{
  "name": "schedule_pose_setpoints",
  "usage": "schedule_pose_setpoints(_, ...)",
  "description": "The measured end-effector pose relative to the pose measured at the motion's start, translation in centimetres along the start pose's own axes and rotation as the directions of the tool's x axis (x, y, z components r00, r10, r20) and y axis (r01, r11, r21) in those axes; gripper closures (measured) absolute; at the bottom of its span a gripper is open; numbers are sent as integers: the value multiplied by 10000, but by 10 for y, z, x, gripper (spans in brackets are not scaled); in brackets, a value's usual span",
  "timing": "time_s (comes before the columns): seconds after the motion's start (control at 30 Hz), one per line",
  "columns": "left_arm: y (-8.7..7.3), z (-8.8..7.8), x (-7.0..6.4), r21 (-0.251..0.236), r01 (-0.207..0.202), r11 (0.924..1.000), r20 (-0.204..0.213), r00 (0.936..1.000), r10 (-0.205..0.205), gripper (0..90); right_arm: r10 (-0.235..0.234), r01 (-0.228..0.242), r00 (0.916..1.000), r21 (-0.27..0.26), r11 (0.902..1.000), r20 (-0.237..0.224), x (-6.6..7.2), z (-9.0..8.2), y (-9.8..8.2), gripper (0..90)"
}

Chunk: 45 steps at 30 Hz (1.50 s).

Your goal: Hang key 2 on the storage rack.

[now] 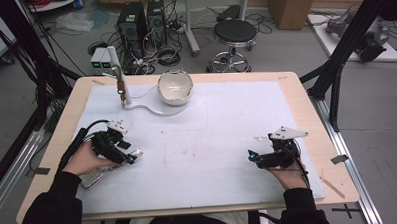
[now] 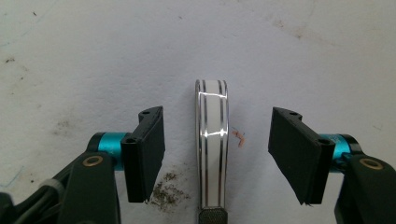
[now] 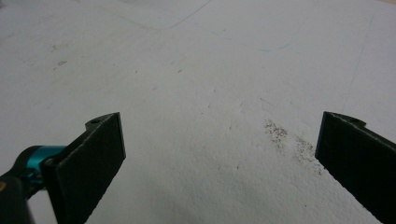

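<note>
White striped handle (image 2: pixel 212 144) lies between the open left claw (image 2: pixel 217 156) jaws, touching neither.

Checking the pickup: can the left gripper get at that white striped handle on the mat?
Probably yes: the left gripper already straddles the white striped handle, open pads on each side, nothing between.

The white striped handle (image 2: pixel 212 144) is cut off by the bottom edge of the left gripper view, its far end unseen. In the high view, the object under the left hand (image 1: pixel 85 158) is largely hidden.
</note>
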<state>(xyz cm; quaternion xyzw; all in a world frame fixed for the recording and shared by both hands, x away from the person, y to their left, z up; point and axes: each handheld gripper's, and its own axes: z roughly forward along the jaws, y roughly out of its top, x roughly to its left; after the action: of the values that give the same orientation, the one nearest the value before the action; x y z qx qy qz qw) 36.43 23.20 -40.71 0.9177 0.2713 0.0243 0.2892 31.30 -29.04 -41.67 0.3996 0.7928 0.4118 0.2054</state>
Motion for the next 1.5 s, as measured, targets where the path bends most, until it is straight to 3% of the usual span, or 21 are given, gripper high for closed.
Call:
schedule_pose_setpoints(0.33, 0, 6, -2, 289, -70, 9996, -128, 9999, 74, 509, -59, 59, 10000, 16, 10000, -48, 0, 0, 0, 5)
schedule_pose_setpoints(0.4, 0, 7, -1, 375, -263, 9989, -206, 9994, 271, 562, -19, 19, 10000, 29, 10000, -67, 0, 0, 0, 5)
schedule_pose_setpoints(0.63, -1, 10, -1, 548, -382, 9978, -32, 9993, 384, 736, 17, -18, 9999, -97, 10000, -106, 0, -1, 1, 5)
schedule_pose_setpoints(0.73, -2, 9, 0, 608, -790, 9950, 181, 9968, 781, 744, 2, -2, 9999, -20, 10000, -109, 0, 0, 1, 5)
schedule_pose_setpoints(0.9, -2, 9, 2, 544, -720, 9959, 195, 9973, 710, 748, -3, 3, 10000, -10, 10000, -92, 0, 0, 1, 5)
schedule_pose_setpoints(1.0, -2, 7, 4, 330, -293, 9990, 136, 9995, 289, 748, -2, 1, 10000, -15, 10000, -96, 0, 0, 1, 5)
schedule_pose_setpoints(1.17, -4, -6, 6, -80, -288, 9996, -363, 9989, 285, 749, 31, -31, 9999, 13, 10000, -121, 0, 0, 1, 5)
schedule_pose_setpoints(1.2, -4, -13, 7, -400, -126, 9991, -486, 9988, 106, 749, 4, -4, 9999, 29, 10000, -124, 0, 0, 1, 5)
schedule_pose_setpoints(1.3, -6, -21, 9, -613, -32, 9981, -609, 9981, -5, 750, -26, 27, 9999, 43, 10000, -106, 0, 0, 1, 5)
schedule_pose_setpoints(1.33, -7, -28, 12, -881, 190, 9959, -697, 9972, -252, 749, -13, 13, 9999, 45, 10000, -102, 0, 0, 1, 5)
schedule_pose_setpoints(1.5, -9, -42, 14, -1165, 384, 9924, -899, 9947, -491, 749, 5, -4, 9999, 46, 10000, -118, 0, 1, 1, 5)
